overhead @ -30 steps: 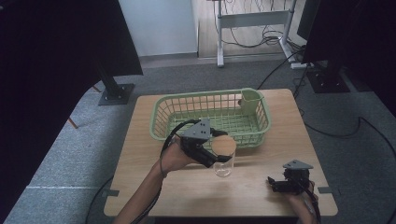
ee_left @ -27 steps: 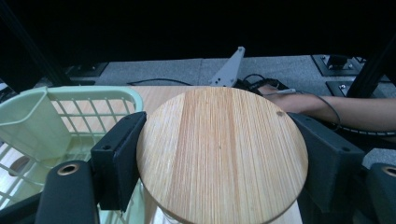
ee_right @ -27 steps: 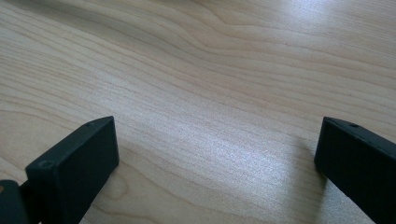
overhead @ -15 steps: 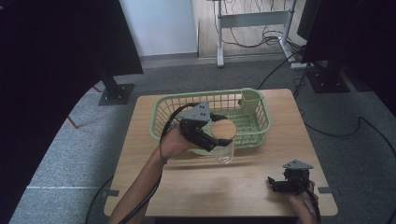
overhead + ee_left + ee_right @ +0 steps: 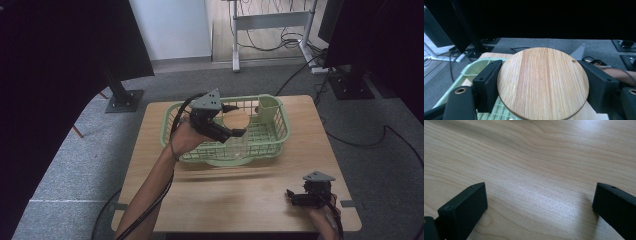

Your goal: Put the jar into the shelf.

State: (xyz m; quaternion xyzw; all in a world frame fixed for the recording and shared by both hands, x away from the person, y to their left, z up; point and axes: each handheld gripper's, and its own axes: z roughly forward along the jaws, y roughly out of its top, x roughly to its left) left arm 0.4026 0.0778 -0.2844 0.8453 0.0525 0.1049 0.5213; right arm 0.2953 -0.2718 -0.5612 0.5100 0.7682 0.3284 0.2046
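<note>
A clear glass jar with a round wooden lid hangs over the green plastic basket. My left gripper is shut on the jar at the lid. In the left gripper view the lid lies between the two black pads, and the basket's rim shows below. My right gripper rests at the table's front right corner. It stands open with bare wood between its fingers.
A pale green cup-like compartment sits in the basket's far right corner. The wooden table is bare in front of the basket. Dark monitor stands and loose cables lie on the grey floor around it.
The left gripper has lifted the jar off the table in front of the basket and carried it up and back over the basket. The right gripper has stayed put.
</note>
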